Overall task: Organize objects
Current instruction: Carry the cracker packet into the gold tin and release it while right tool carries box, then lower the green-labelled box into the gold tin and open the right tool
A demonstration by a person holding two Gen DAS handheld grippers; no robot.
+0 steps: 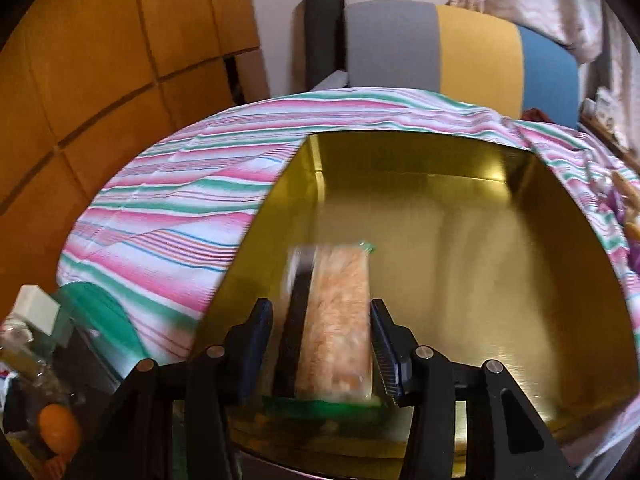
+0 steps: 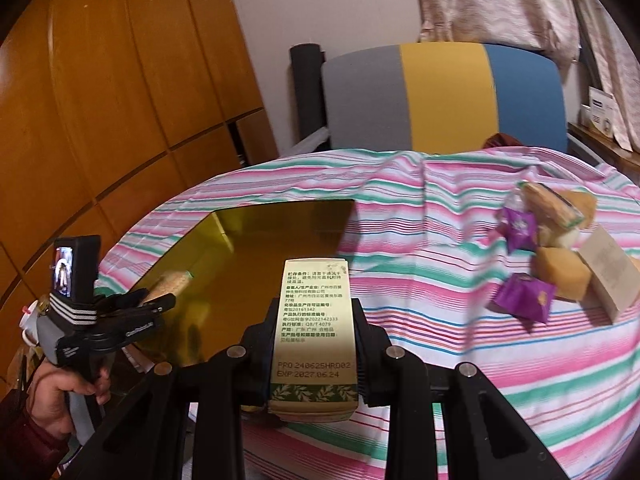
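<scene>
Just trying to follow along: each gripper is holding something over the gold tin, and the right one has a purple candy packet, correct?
Not quite. The right wrist view shows the right gripper clamping a cream printed box, not a purple packet; the purple packets lie on the striped cloth. The left gripper does hold a wrapped snack over the gold tin.

Both wrist views close above, perhaps sharing gold tin [image 1: 440,184] [image 2: 240,248].
</scene>
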